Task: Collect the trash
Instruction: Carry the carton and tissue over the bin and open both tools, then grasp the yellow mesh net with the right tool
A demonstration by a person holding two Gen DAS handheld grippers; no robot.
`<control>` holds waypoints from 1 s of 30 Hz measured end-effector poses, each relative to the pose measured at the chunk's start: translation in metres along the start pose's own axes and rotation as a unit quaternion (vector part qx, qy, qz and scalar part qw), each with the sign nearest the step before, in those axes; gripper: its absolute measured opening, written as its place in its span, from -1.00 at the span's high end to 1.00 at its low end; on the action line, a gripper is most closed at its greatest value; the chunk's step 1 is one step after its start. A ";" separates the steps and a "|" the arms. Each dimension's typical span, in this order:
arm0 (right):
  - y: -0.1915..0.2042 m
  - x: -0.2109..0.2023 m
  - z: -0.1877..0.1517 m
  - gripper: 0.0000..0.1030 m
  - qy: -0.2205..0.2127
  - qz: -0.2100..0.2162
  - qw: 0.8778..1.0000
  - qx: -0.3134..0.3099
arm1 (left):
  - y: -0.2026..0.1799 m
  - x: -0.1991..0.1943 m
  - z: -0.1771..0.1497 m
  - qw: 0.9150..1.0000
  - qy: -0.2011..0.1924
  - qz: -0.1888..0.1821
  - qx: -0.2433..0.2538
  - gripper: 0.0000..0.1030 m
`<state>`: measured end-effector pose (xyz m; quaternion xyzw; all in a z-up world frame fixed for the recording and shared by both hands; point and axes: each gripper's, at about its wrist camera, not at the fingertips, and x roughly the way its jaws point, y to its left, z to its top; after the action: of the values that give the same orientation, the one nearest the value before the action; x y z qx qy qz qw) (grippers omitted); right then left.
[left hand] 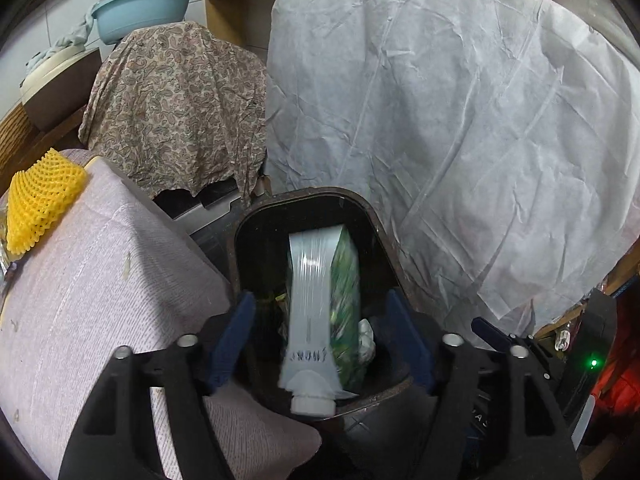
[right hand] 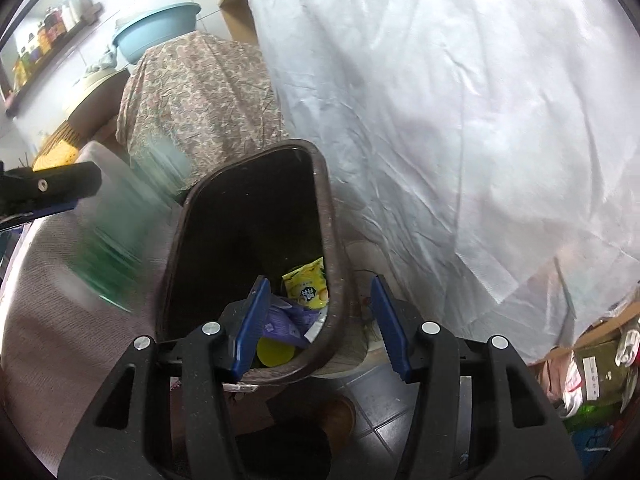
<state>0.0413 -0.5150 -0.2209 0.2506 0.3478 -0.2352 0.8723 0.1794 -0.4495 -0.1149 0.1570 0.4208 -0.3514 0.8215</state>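
Note:
A dark brown trash bin (left hand: 384,236) stands on the floor beside the cloth-covered table. My left gripper (left hand: 324,300) is open right above its mouth. A white and green tube (left hand: 316,304), cap toward me, is motion-blurred between the open fingers, falling into the bin. In the right wrist view the same tube is a green-white smear (right hand: 116,248) left of the bin (right hand: 332,240). My right gripper (right hand: 320,320) is open and empty over the bin's near rim. Inside the bin lie a yellow snack packet (right hand: 306,288), a purple wrapper (right hand: 284,322) and a yellow lid (right hand: 276,354).
A yellow foam fruit net (left hand: 40,200) lies on the pinkish tablecloth (left hand: 100,300) at the left. A paisley-covered object (left hand: 176,108) with a blue basin (left hand: 140,8) stands behind. A large white sheet (left hand: 460,140) hangs to the right. Tiled floor (right hand: 384,420) is below.

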 end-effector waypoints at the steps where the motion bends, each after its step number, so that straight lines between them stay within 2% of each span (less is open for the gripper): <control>1: 0.000 0.000 0.000 -0.03 0.000 -0.001 1.000 -0.001 | 0.001 -0.002 0.000 1.000 -0.004 -0.002 -0.004 -0.45; 9: 0.014 -0.005 -0.002 -0.03 0.001 0.009 1.000 -0.016 | 0.008 -0.024 -0.006 1.000 -0.020 -0.001 -0.009 -0.56; 16: 0.037 -0.015 -0.001 -0.04 0.004 0.030 0.999 -0.032 | 0.030 -0.054 -0.022 0.999 -0.030 0.002 -0.017 -0.66; 19: 0.051 -0.022 -0.002 -0.16 0.002 0.041 0.998 -0.042 | 0.043 -0.071 -0.032 0.999 -0.037 0.008 -0.013 -0.69; 24: 0.079 -0.038 -0.001 -0.17 -0.004 0.062 0.996 -0.066 | 0.070 -0.099 -0.049 0.999 -0.046 0.024 -0.011 -0.73; 30: 0.128 -0.059 0.006 -0.17 -0.012 0.102 0.988 -0.113 | 0.118 -0.132 -0.071 0.996 -0.054 0.061 -0.035 -0.73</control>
<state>0.0809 -0.4072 -0.1397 0.1821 0.3344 -0.1076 0.9184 0.1692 -0.2677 -0.0557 0.1346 0.3773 -0.2939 0.8678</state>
